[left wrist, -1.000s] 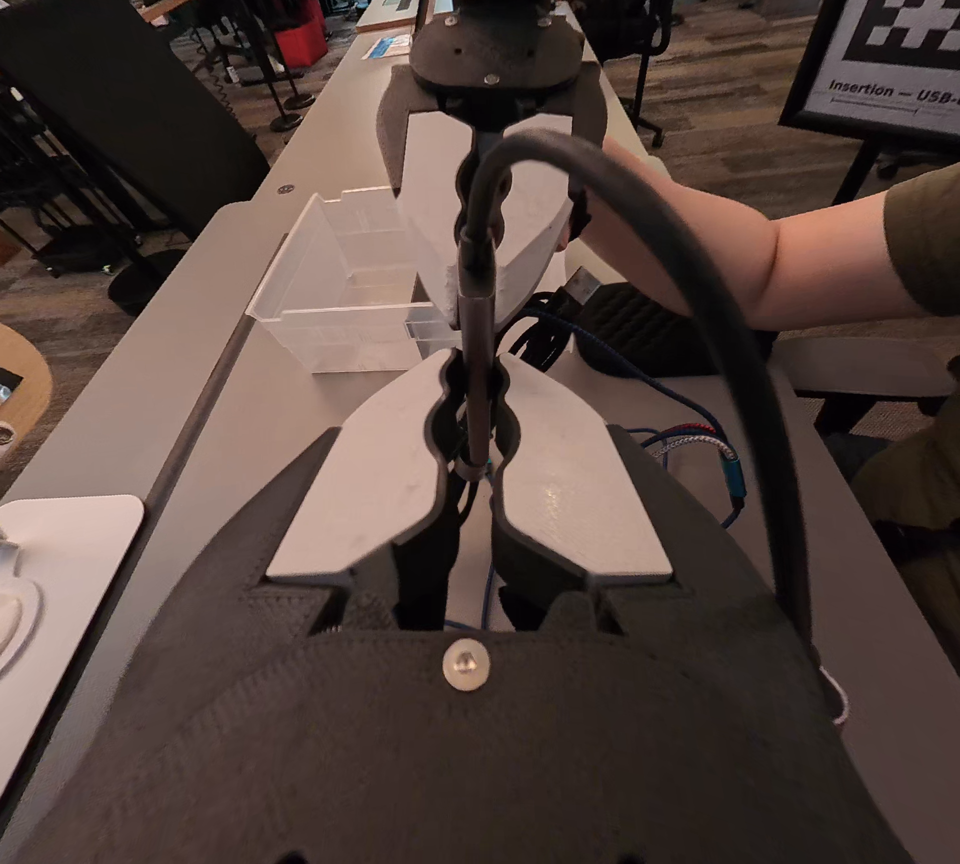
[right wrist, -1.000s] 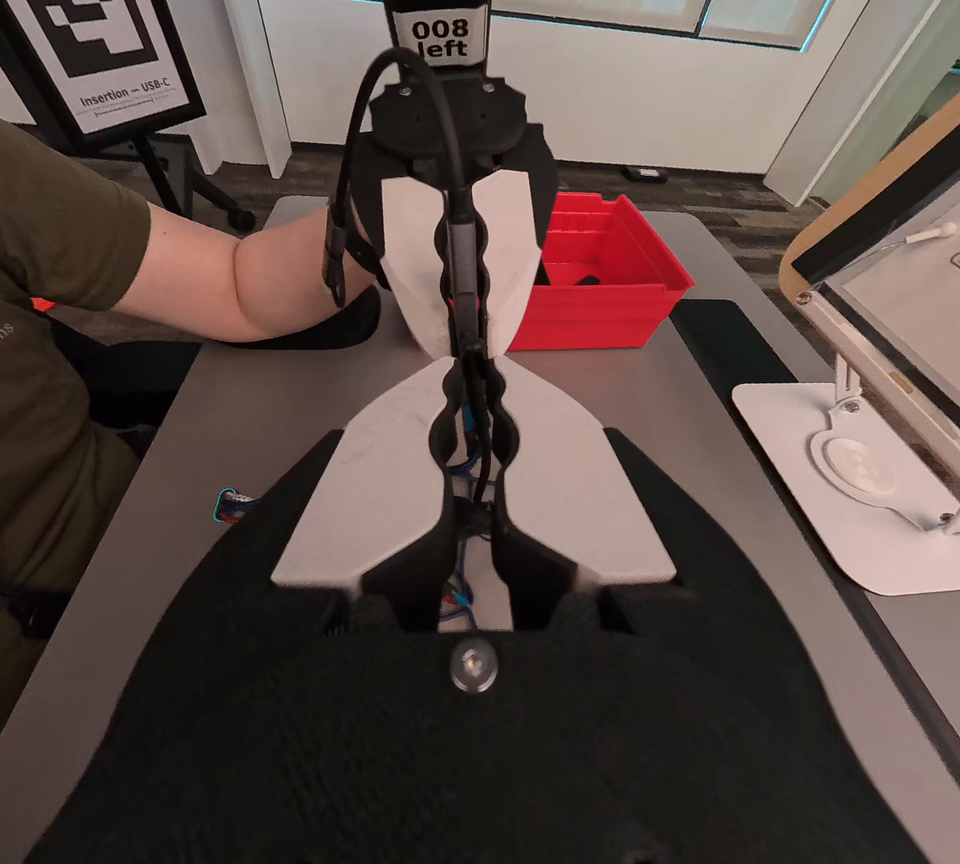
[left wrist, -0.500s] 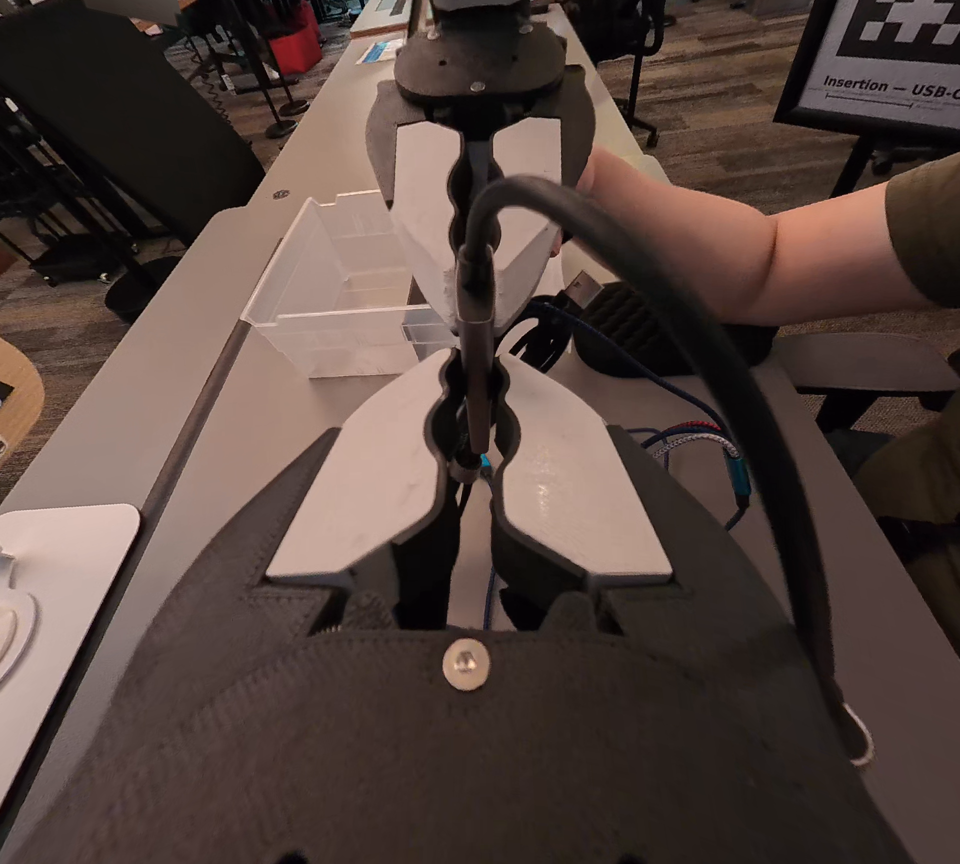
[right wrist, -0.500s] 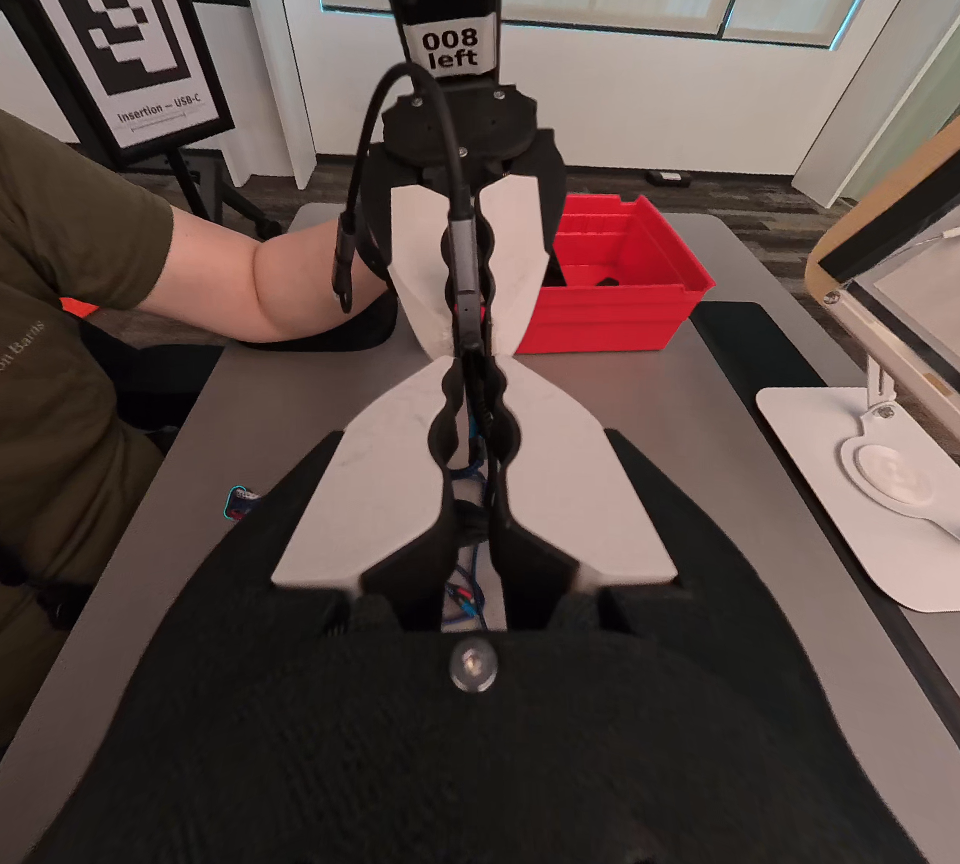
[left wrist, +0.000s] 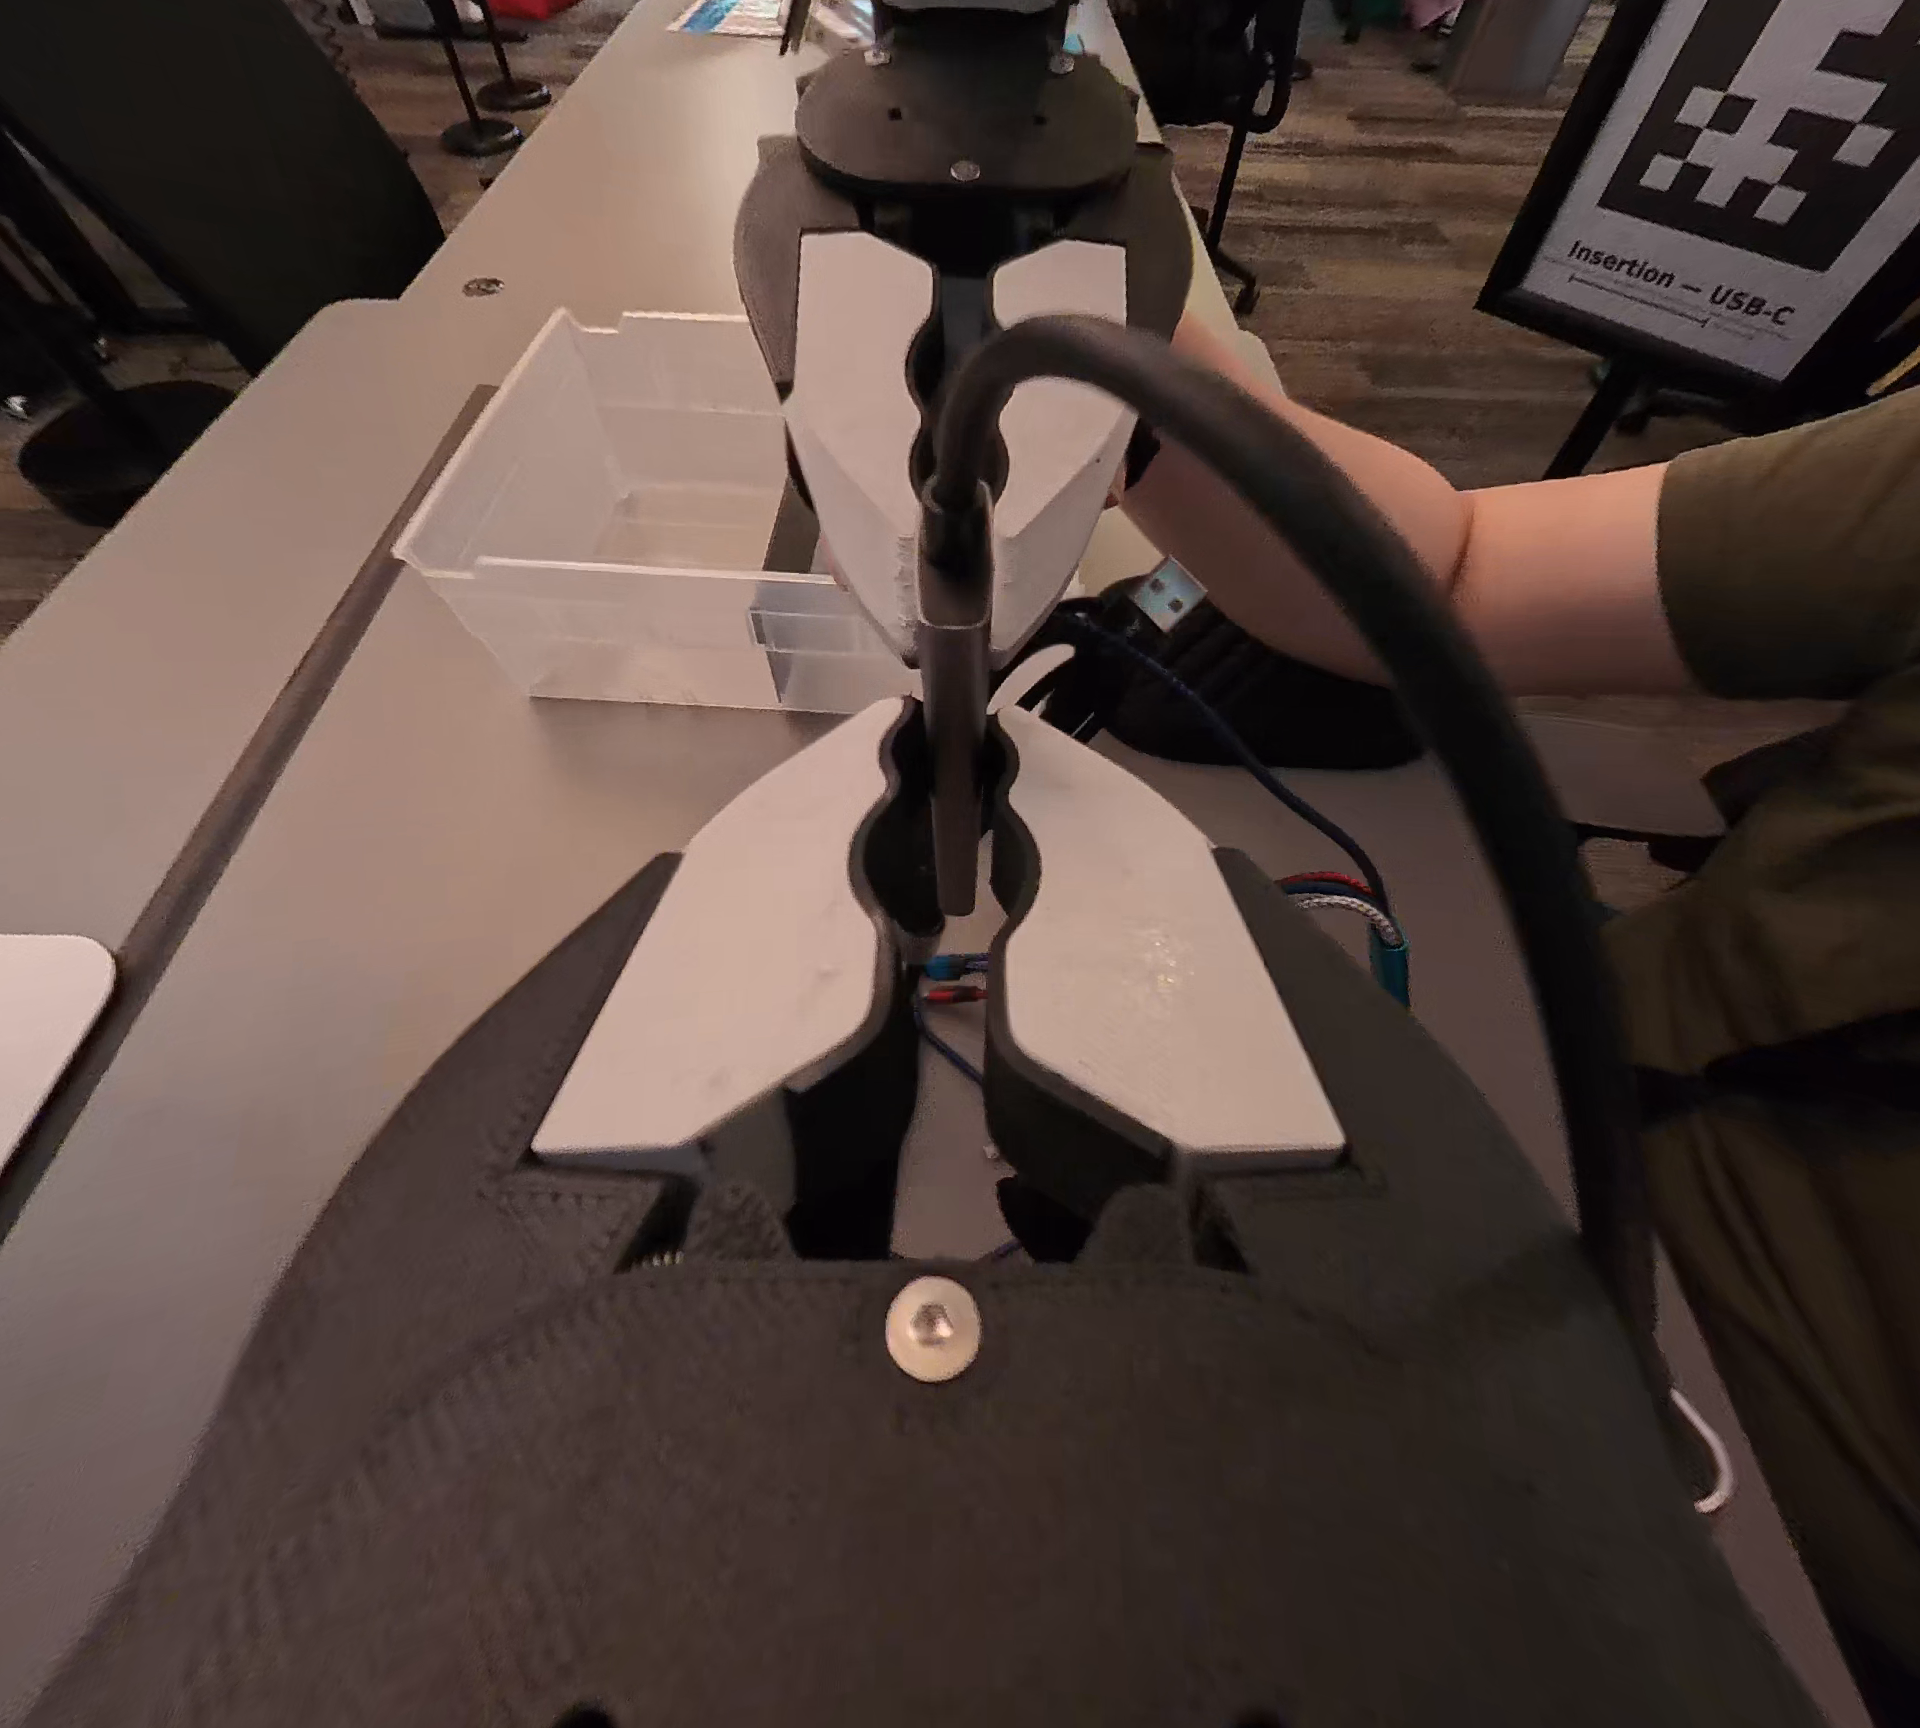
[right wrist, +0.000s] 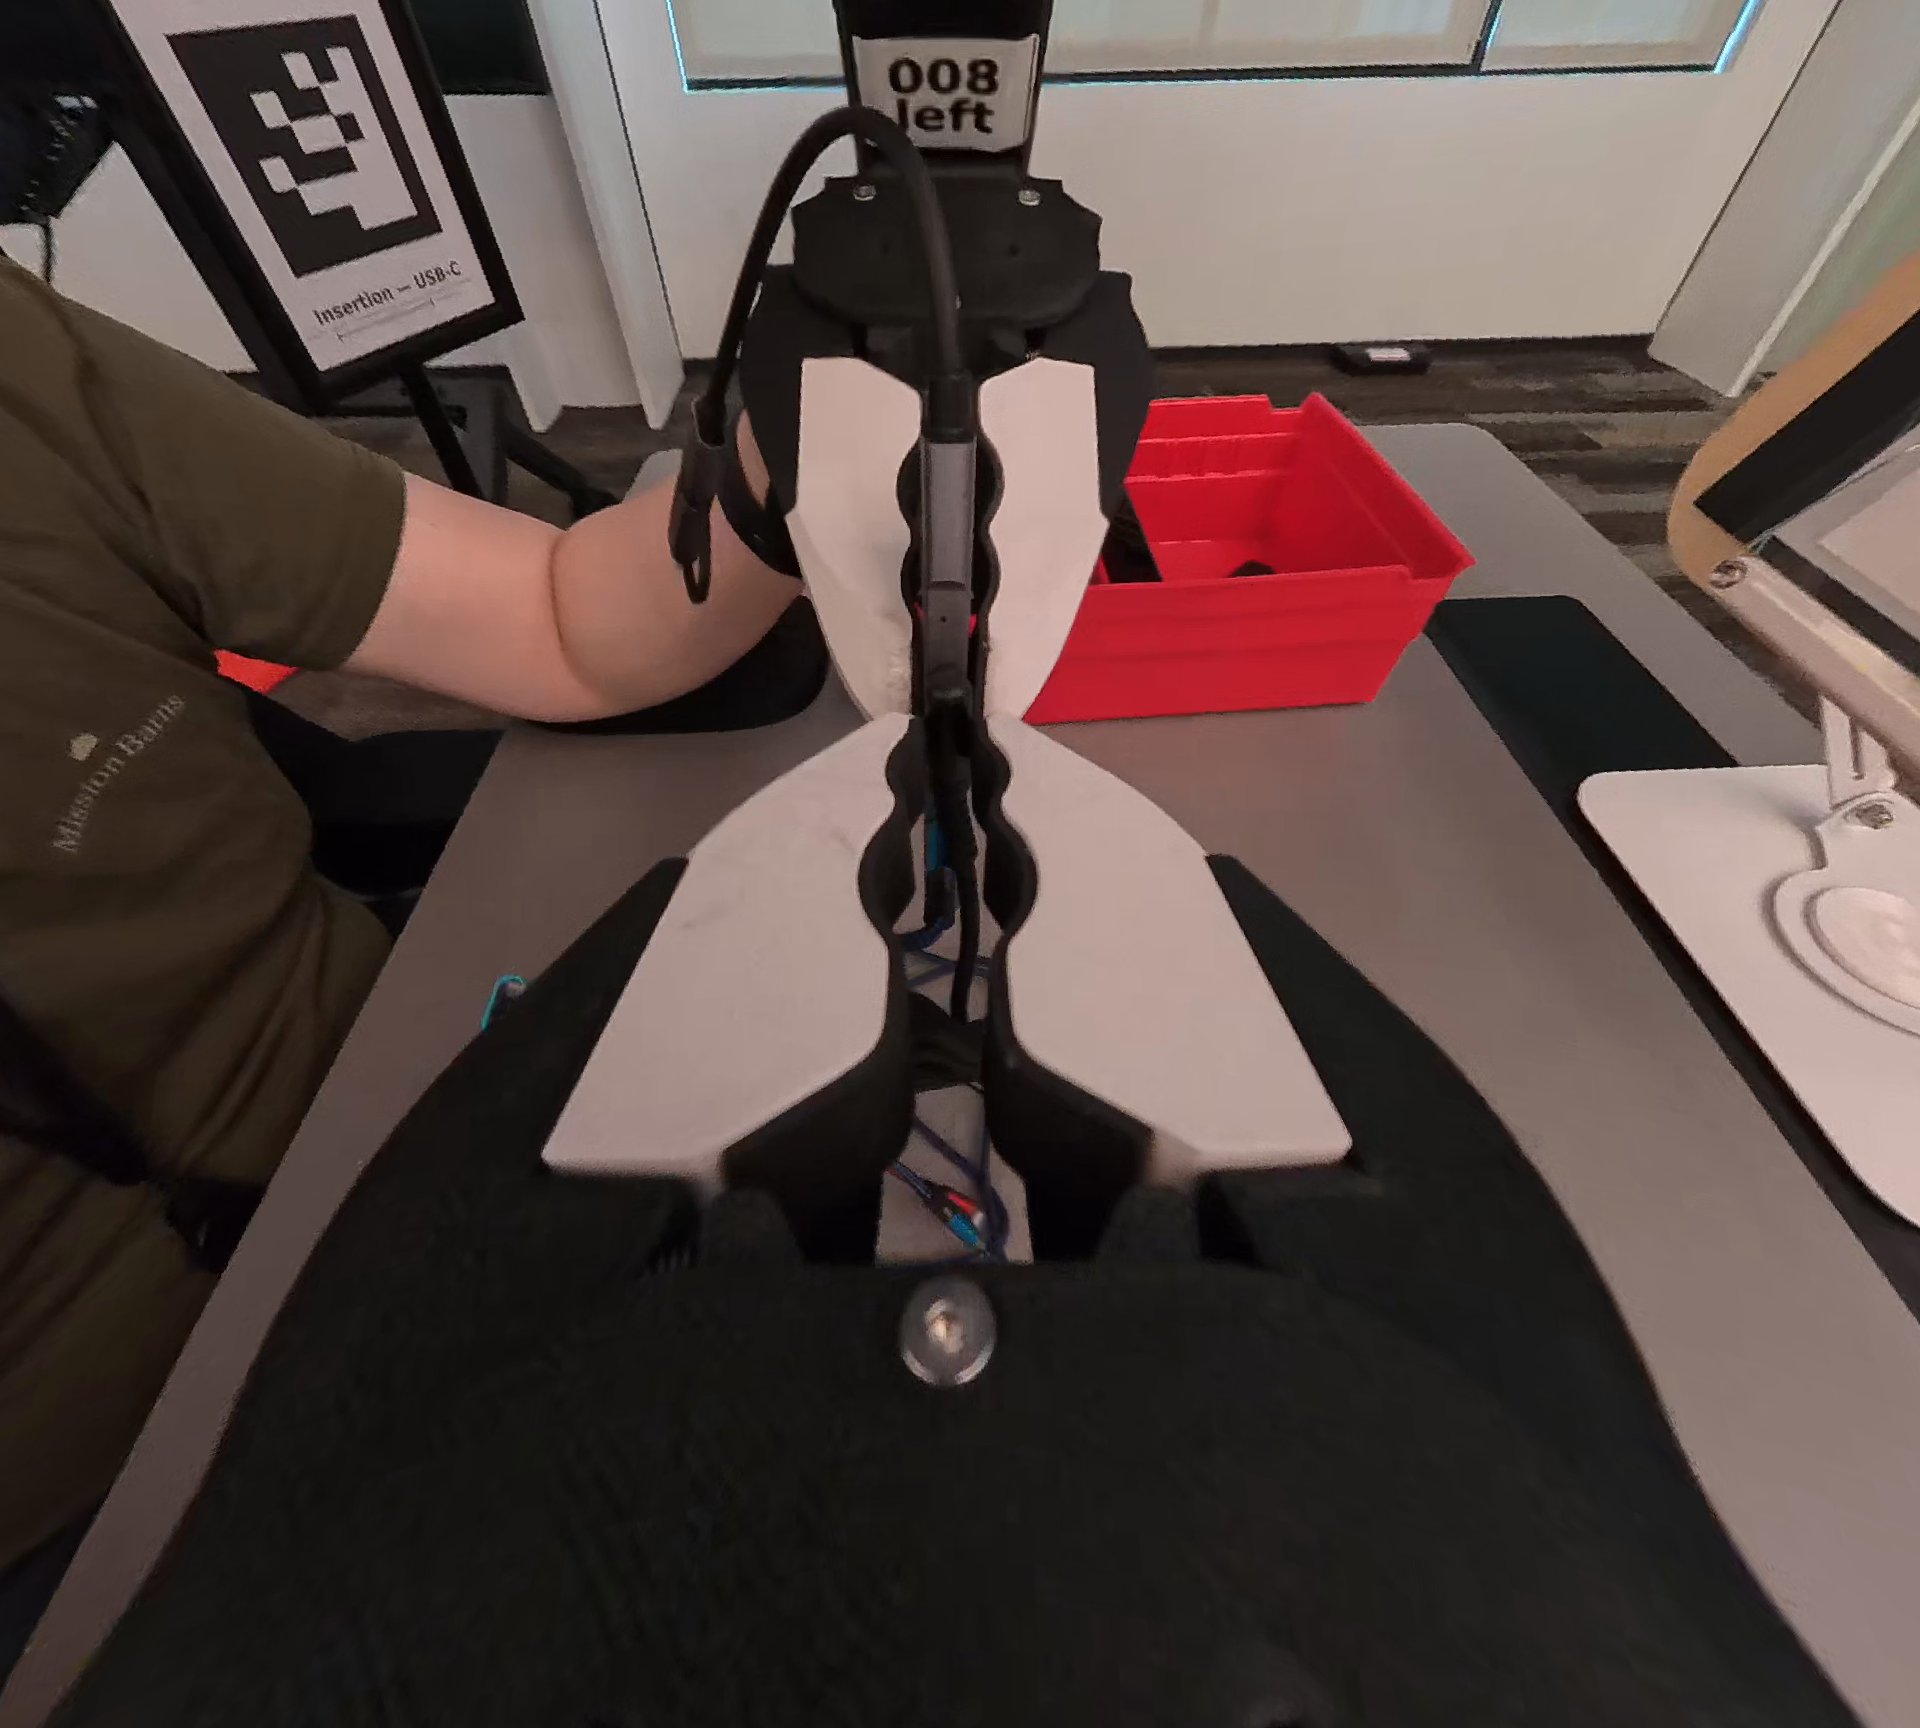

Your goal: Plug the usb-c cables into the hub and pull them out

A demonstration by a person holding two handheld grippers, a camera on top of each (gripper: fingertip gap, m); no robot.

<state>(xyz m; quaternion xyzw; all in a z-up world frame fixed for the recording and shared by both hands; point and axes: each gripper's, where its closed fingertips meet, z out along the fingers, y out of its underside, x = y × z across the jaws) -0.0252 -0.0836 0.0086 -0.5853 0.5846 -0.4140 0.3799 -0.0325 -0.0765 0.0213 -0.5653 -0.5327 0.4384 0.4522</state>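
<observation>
Above the bench's middle, the left gripper (left wrist: 951, 805) is clamping the grey hub (left wrist: 951, 722) while the right gripper (right wrist: 951, 795) is gripping a usb-c cable (right wrist: 951, 857) at its port; other cables (left wrist: 1340, 899) are apparently awaiting turns.

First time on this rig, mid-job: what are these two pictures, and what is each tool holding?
No robot arm here: a person holds a two-finger tool in each hand, each with a camera looking along its fingers. One picture comes from the left gripper, the other from the right gripper; they face each other, so each shows the other farther off. The left jaws are shut on the slim grey hub, whose thick black lead loops away. The right jaws are shut on a black usb-c cable at the hub's end; whether it is seated, I cannot tell. On the grey table: a clear bin, a red bin, loose blue cables.
</observation>
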